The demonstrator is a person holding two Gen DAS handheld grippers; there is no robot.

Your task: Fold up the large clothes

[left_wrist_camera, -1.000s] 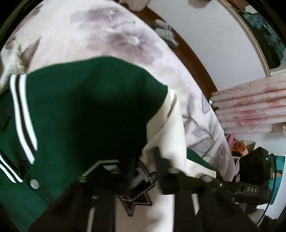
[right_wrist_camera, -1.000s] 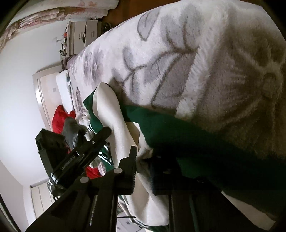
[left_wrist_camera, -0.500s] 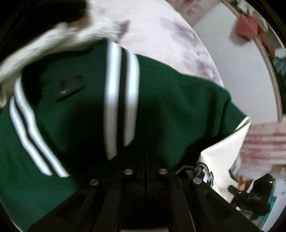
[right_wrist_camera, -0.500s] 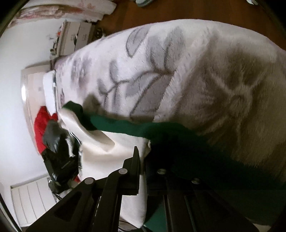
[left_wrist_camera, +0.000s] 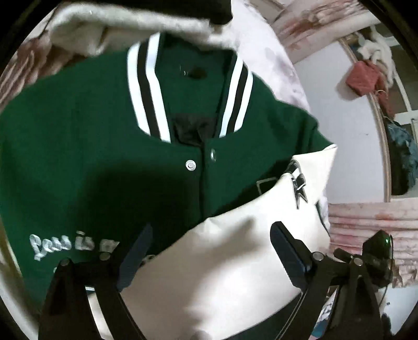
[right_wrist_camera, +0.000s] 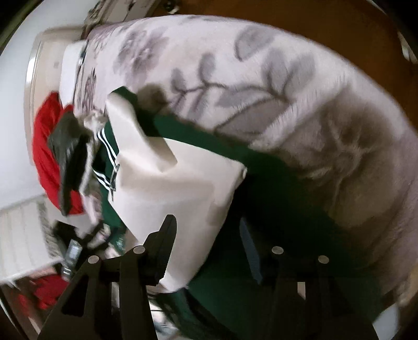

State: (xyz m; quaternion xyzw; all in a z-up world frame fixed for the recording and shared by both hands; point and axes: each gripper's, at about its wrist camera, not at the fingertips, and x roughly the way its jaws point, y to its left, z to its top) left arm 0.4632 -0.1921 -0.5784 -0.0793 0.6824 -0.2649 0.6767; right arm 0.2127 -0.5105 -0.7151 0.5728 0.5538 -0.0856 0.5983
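A green varsity jacket (left_wrist_camera: 86, 130) with a striped collar, snap buttons and cream sleeves lies front-up on the bed. A cream sleeve (left_wrist_camera: 235, 248) is folded across its chest. My left gripper (left_wrist_camera: 209, 251) is open just above that sleeve, holding nothing. In the right wrist view the jacket (right_wrist_camera: 274, 198) shows from its side, with the cream sleeve (right_wrist_camera: 167, 188) on top. My right gripper (right_wrist_camera: 206, 240) is open over the sleeve's edge and the green body.
The bed has a fleecy pink-grey floral blanket (right_wrist_camera: 261, 78). A red garment (right_wrist_camera: 44, 146) and a dark one lie near the headboard. Other clothes (left_wrist_camera: 117, 28) lie beyond the collar. The other gripper (left_wrist_camera: 376, 251) shows at the right. Brown floor (right_wrist_camera: 300, 15) runs beside the bed.
Both grippers have opened and let go of the jacket. The left view has pulled back, showing the collar and the folded sleeve. The right gripper has backed away slightly.
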